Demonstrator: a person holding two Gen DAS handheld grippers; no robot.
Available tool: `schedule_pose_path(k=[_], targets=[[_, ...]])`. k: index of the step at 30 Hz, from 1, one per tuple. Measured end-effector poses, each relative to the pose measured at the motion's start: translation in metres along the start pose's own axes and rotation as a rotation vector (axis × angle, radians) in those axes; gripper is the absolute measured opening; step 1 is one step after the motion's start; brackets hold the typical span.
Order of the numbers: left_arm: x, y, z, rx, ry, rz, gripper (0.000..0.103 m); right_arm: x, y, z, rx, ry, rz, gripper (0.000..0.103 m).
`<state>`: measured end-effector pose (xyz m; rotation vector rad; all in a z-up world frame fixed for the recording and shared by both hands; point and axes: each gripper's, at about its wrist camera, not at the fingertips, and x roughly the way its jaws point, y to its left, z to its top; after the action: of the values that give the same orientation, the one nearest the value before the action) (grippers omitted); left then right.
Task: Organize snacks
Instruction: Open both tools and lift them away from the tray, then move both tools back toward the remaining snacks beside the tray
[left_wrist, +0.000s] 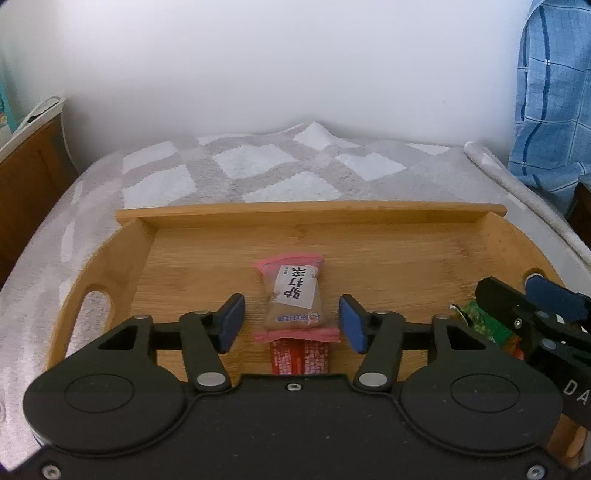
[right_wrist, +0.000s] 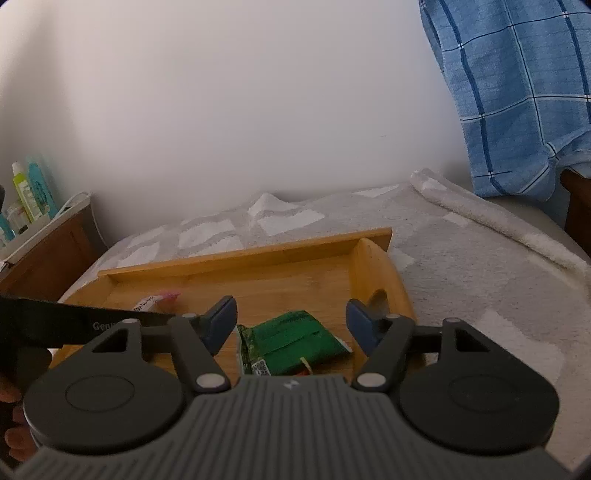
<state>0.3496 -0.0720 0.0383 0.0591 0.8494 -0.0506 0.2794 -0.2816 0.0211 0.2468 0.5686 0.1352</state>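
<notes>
A wooden tray (left_wrist: 388, 251) lies on a grey checked blanket. In the left wrist view a pink-edged snack packet with a white label (left_wrist: 295, 295) rests on the tray floor, and a red packet (left_wrist: 299, 356) lies just below it. My left gripper (left_wrist: 291, 321) is open, its blue pads apart from the packet on both sides. In the right wrist view a green snack packet (right_wrist: 295, 343) lies flat near the tray's right handle. My right gripper (right_wrist: 291, 325) is open around it, pads clear of it. The right gripper (left_wrist: 532, 314) also shows at the left view's right edge.
The tray (right_wrist: 369, 254) has raised walls and cut-out handles at both ends. A blue checked cloth (right_wrist: 517, 92) hangs at the right. A wooden cabinet with bottles (right_wrist: 33, 206) stands at the left. A white wall backs the blanket.
</notes>
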Motion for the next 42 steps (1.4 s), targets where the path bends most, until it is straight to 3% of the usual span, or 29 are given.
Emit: schedule_pose_path(k=[15,20,30,35,42], targets=[[-0.046,-0.001,-0.01,0.068,-0.069,-0.003,0.086,-0.027,0.01,-0.008,-0.053,-0.056,0.033,0.098],[-0.059,-0.001,-0.021,0.069,-0.073,-0.019,0.087,-0.049,-0.001,-0.007,0.005,-0.084,0.046,0.103],[-0.097,-0.002,-0.051,0.061,-0.084,-0.07,0.091,-0.099,-0.005,-0.025,0.041,-0.124,0.023,0.103],[-0.119,0.003,-0.074,0.057,-0.107,-0.088,0.092,-0.122,-0.006,-0.047,0.031,-0.141,-0.001,0.103],[-0.148,0.013,-0.118,0.062,-0.133,-0.094,0.092,-0.16,-0.016,-0.07,0.113,-0.188,-0.017,0.103]])
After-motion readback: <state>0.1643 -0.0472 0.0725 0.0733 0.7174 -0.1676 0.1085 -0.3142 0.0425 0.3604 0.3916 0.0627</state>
